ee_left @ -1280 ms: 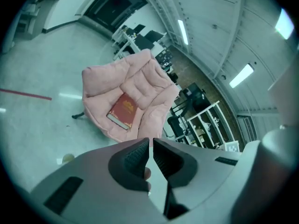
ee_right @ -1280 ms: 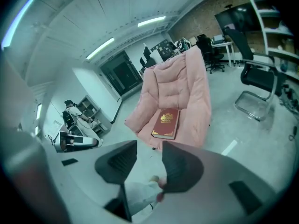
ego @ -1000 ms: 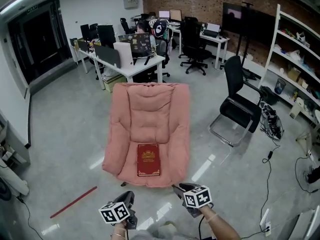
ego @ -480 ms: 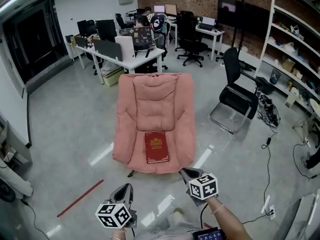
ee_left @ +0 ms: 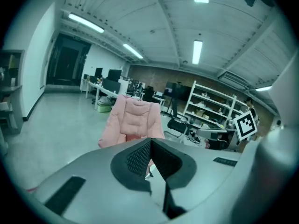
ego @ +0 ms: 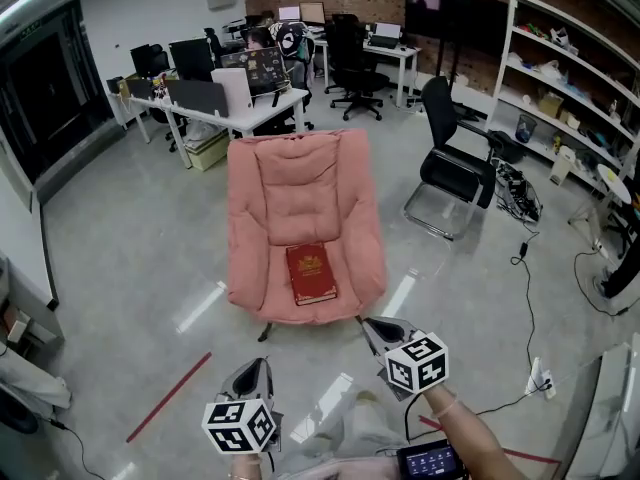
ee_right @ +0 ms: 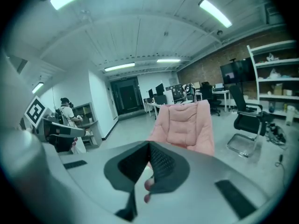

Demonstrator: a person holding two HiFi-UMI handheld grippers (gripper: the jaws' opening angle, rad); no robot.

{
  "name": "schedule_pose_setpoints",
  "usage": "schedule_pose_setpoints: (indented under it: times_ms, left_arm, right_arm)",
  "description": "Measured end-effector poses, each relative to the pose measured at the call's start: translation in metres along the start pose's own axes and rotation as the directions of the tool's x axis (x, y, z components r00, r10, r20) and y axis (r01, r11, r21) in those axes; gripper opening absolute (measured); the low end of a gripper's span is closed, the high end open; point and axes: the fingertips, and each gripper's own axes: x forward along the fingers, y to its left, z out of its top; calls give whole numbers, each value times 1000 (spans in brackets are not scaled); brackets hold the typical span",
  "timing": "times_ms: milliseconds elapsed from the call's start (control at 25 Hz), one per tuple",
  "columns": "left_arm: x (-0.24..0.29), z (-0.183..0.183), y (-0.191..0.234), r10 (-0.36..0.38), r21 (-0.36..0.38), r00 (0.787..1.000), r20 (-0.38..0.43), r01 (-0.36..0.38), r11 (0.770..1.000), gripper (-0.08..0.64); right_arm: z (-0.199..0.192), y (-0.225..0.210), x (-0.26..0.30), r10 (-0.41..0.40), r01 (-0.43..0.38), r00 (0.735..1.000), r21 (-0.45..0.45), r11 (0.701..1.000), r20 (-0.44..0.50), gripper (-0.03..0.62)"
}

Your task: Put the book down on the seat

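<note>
text: none legible | book [ego: 311,274] cover: gold print too small to read

A red book [ego: 311,274] lies flat on the pink seat [ego: 262,273], near its front edge.

The book [ego: 311,274] lies on the armchair [ego: 298,183], desks [ego: 250,113] behind it, an office chair [ego: 452,173] to its right.
</note>
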Motion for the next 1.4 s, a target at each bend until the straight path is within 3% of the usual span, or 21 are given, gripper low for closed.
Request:
schedule_pose_setpoints:
  times_ms: [200,440,680,920,1200,1400]
  left_arm:
    - [-27,-1,-26,-139,46,990,7,138,989,-3]
    - [-57,-3,-45,-220,92,975,30,216,972,-3]
    - [-68,-14,-65,-283,29,959,-12,283,959,-3]
    - [-80,-17,-67,-279,22,960,13,279,960,-3]
    - [-85,-12,-62,-268,18,960,85,267,963,-3]
    - [-79,-27,-63,-270,-23,961,60,271,962,-2]
  right_arm:
    - [14,38,-41,-20,20,994,-3,1000,107,15]
    - [13,73,-78,-47,48,991,-7,999,127,15]
    - [2,89,-101,-68,69,991,-5,998,116,15]
    - [-6,97,-110,-68,69,990,-3,998,127,15]
    - [0,110,-107,-48,63,989,-103,993,136,15]
    - [-11,110,-90,-45,54,994,-91,994,102,15]
